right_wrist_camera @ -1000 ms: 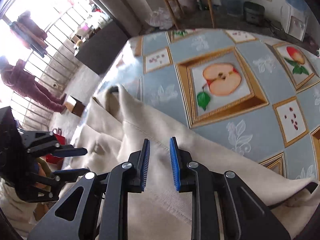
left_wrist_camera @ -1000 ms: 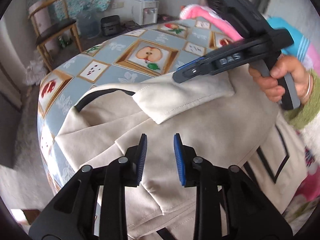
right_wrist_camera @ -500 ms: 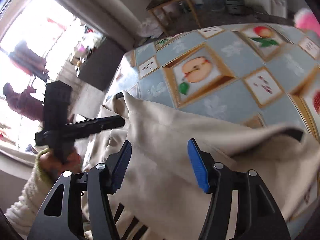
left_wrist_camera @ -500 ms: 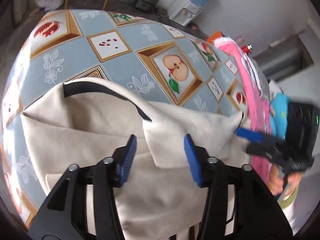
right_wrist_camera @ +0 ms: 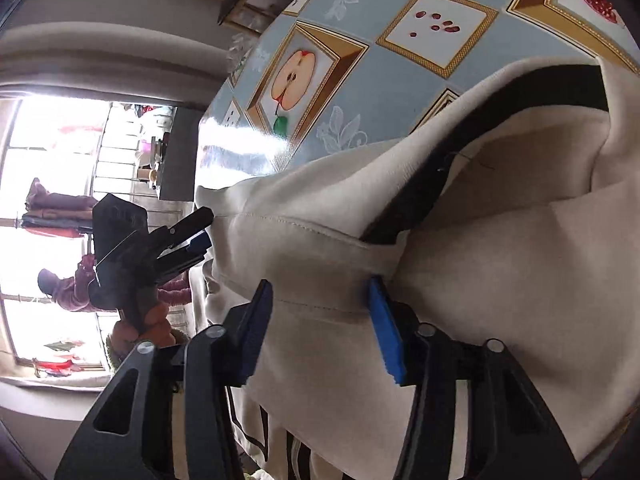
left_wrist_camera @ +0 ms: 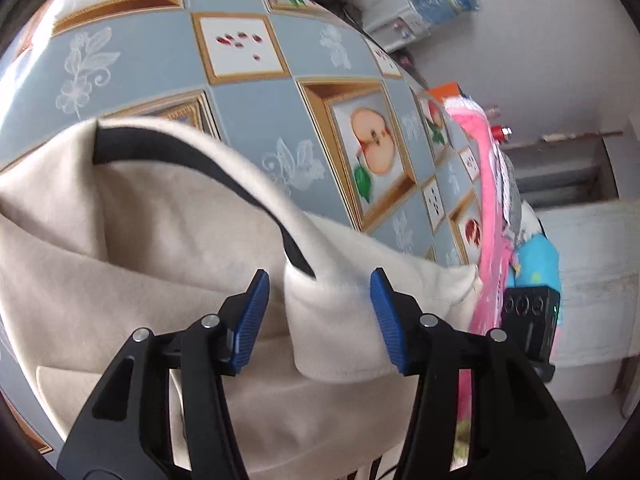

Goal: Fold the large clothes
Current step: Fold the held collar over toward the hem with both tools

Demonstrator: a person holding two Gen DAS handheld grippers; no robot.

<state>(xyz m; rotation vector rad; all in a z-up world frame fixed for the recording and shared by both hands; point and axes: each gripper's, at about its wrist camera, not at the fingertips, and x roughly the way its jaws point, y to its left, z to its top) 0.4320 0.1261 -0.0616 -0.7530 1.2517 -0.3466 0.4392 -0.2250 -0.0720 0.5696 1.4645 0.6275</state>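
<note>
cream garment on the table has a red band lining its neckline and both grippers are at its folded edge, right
Not quite: the band lining the neckline of the cream garment is black, not red, as the left wrist view shows. The rest holds: the garment lies on the table, and the left gripper and right gripper each straddle its folded edge, jaws apart and just closing a little.

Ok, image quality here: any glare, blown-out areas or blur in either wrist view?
Right wrist view: the barred window is blown out to white, and a glare streak lies on the glossy fruit-print tablecloth. Left wrist view: even light, slight blur on the pink fabric pile. Both show strong fisheye bending.
</note>
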